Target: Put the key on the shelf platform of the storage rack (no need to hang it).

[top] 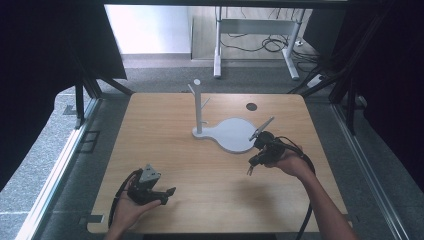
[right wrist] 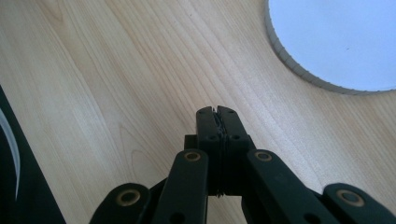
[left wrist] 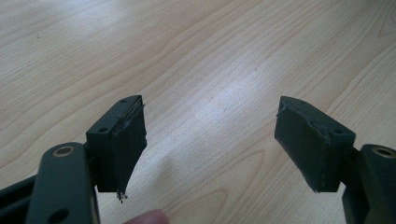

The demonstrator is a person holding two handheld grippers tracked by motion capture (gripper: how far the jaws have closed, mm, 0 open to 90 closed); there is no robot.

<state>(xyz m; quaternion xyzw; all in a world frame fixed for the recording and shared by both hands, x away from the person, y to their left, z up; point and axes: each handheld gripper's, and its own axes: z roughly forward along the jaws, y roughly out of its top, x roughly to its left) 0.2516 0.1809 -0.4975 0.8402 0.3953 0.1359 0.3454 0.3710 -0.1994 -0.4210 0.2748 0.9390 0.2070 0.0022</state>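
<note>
A pale wooden table (top: 165,150) stands on grey carpet (top: 45,165), cables behind.

We hold the left gripper (top: 167,192) in our left hand (top: 131,209) low at the near left, palm turned up. In the left gripper view its jaws stand wide apart, nothing between the pads (left wrist: 128,149). Our right forearm (top: 325,205) reaches forward, and the right hand (top: 292,162) holds the right gripper (right wrist: 218,111) tilted downward, its jaws pressed together and empty.
</note>
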